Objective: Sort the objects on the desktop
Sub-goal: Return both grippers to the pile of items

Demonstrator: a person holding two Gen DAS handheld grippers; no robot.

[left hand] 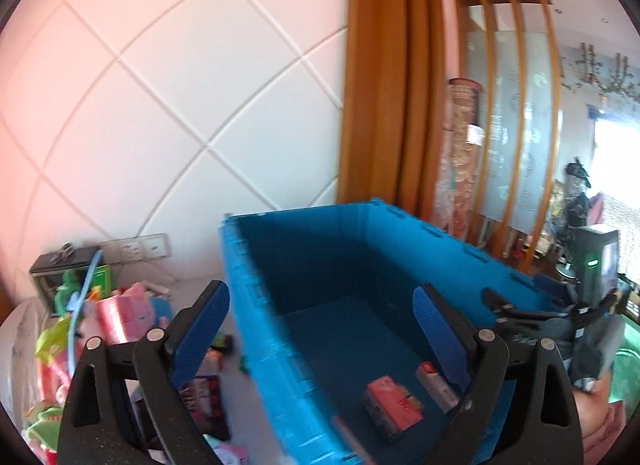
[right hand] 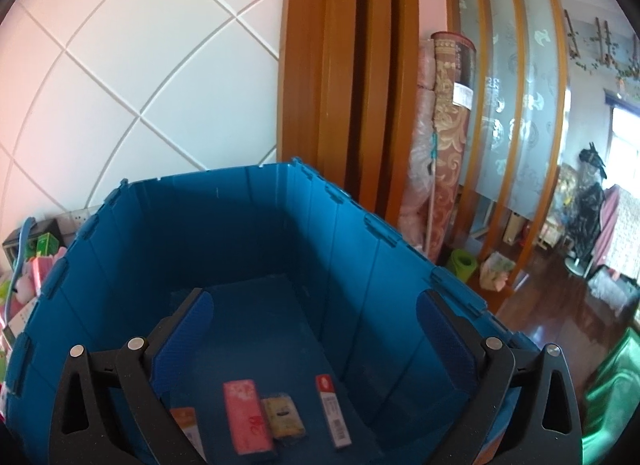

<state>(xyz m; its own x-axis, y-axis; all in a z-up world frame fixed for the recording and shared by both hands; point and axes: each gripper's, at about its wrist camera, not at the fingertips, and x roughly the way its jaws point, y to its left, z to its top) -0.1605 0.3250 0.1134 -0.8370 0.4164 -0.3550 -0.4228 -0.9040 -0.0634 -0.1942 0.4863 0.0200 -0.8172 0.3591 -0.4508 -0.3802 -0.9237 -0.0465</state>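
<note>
My right tool hangs wide open and empty above the blue crate; the pink packet lies on the crate floor below it.

My left tool is open too, holding nothing.

No text could be read: printing on the pink rectangular packet, the barcoded white-and-red slim box and the white label on the rolled patterned carpet stayed illegible.
</note>
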